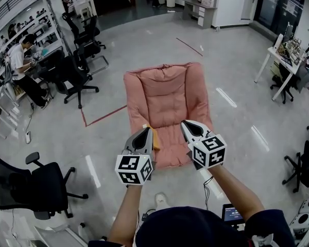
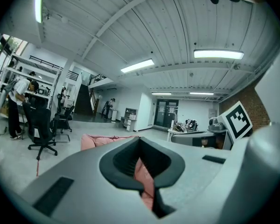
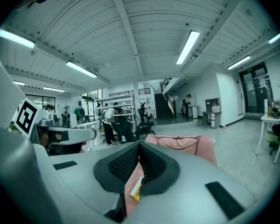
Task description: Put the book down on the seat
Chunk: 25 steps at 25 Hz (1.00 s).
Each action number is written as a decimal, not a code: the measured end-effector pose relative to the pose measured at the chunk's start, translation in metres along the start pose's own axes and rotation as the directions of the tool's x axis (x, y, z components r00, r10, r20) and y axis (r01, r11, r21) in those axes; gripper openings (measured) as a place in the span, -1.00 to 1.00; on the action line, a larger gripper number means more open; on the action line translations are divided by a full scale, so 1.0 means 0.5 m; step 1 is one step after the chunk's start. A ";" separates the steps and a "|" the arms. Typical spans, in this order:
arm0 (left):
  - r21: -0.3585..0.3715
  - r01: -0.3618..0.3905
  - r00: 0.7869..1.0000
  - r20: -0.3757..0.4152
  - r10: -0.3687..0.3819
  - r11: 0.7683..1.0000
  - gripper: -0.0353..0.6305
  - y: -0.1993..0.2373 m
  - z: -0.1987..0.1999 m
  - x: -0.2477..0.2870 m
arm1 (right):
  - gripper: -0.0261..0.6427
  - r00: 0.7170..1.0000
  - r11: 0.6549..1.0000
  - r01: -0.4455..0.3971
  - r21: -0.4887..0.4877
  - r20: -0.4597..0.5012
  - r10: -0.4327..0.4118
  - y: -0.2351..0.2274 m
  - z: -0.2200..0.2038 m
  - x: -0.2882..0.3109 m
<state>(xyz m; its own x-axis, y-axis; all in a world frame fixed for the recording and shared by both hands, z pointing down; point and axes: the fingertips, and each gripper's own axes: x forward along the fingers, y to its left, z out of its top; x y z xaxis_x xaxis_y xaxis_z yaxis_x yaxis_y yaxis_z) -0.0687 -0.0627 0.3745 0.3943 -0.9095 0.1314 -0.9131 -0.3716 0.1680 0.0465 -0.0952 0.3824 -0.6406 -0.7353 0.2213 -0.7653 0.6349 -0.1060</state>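
Note:
A pink cushioned floor seat [image 1: 167, 99] lies open on the grey floor in the head view. Only a yellow-orange strip of the book [image 1: 154, 138] shows, at the seat's front left, just right of my left gripper [image 1: 144, 130]. The book [image 3: 136, 190] also appears low in the right gripper view, through the gap behind the jaws. My left gripper [image 2: 140, 140] is shut with only pink seat behind it. My right gripper [image 1: 187, 123] hovers over the seat's front right, and its jaws [image 3: 139, 144] meet at the tip with nothing gripped.
Black office chairs [image 1: 74, 73] stand at the left, another [image 1: 33, 184] at the near left. A person [image 1: 20, 66] sits at shelves far left. A white desk [image 1: 286, 66] is at the right. Red tape [image 1: 100, 116] marks the floor beside the seat.

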 end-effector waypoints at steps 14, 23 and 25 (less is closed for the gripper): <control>0.013 -0.015 1.000 0.013 0.015 1.000 -0.88 -0.100 -0.004 -0.036 | -0.86 0.998 0.999 -0.047 -0.022 0.030 0.048 0.011 0.009 -0.091; 0.034 -0.038 0.999 0.023 0.038 0.999 -0.88 -0.145 -0.005 -0.083 | -0.86 0.994 0.994 -0.094 -0.050 0.044 0.097 0.041 0.007 -0.143; 0.035 -0.043 0.999 0.023 0.042 0.998 -0.88 -0.153 -0.007 -0.092 | -0.86 0.994 0.993 -0.101 -0.053 0.043 0.104 0.046 0.005 -0.152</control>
<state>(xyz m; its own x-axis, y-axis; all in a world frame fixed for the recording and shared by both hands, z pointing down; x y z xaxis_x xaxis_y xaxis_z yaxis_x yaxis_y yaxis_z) -0.0164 0.0080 0.3588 0.3531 -0.9284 0.1160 -0.9322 -0.3385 0.1284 0.0777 -0.0252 0.3608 -0.7187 -0.6750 0.1668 -0.6920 0.7178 -0.0766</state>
